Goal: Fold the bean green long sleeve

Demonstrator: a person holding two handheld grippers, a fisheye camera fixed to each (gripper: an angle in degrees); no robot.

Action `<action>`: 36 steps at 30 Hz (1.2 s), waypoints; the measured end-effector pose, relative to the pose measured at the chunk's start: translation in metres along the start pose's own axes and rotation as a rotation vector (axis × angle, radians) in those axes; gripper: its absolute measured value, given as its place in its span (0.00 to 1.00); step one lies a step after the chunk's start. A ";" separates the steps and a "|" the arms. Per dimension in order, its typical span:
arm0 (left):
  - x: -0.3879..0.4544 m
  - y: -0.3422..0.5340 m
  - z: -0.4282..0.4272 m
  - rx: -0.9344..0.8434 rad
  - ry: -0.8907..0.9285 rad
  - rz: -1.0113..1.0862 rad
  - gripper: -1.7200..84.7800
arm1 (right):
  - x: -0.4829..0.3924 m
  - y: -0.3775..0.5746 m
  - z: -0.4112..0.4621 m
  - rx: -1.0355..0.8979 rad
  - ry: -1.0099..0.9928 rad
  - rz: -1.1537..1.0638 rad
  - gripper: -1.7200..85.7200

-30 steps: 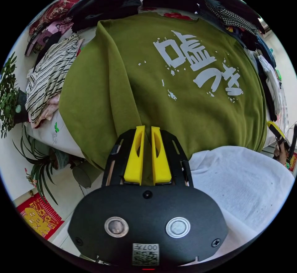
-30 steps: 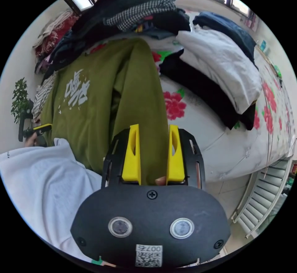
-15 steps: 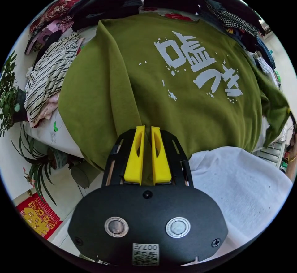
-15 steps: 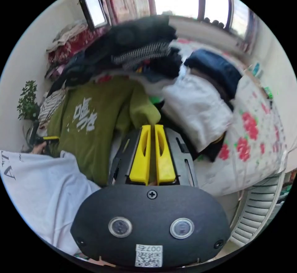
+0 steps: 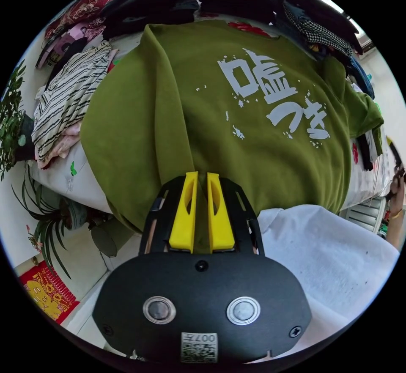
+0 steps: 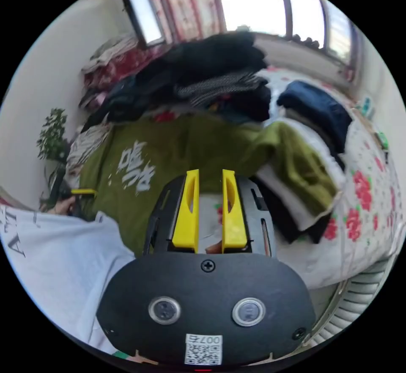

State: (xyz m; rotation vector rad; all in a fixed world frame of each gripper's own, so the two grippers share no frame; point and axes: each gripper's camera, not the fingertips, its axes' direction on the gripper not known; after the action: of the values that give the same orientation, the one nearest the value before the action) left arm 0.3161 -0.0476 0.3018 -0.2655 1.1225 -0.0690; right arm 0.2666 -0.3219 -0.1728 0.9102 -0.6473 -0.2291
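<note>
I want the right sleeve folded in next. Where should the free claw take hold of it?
Judging by its pose, grip the cuff end of the right sleeve, which lies flung out over the folded clothes. Come from the bed-edge side with the open right claw; that end lies loose on top.

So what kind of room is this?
Most likely a bedroom in a home. The green shirt lies on a bed with a flowered sheet, piles of folded clothes sit around it, and a curtained window stands behind.

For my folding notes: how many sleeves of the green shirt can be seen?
2: one sleeve lies folded along the shirt's body, by the left gripper; the other sleeve is thrown across the white and dark clothes.
</note>
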 end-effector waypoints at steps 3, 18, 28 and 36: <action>-0.005 0.008 -0.017 0.011 0.057 -0.005 0.08 | -0.053 0.039 0.055 -0.188 -0.135 -0.086 0.07; -0.092 0.017 -0.078 0.050 0.170 0.137 0.01 | -0.082 0.065 0.085 -0.403 -0.203 -0.173 0.11; -0.359 0.020 -0.280 0.477 -0.321 -0.625 0.05 | -0.029 0.018 0.017 -0.165 -0.069 -0.008 0.15; -0.227 0.031 -0.138 0.308 -0.003 -0.305 0.06 | 0.117 -0.017 -0.052 0.162 -0.020 0.658 0.17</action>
State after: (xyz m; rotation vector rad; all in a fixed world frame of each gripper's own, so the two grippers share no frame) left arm 0.0914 0.0010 0.4381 -0.1590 1.0445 -0.5073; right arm 0.3913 -0.3500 -0.1594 0.8031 -0.9575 0.4073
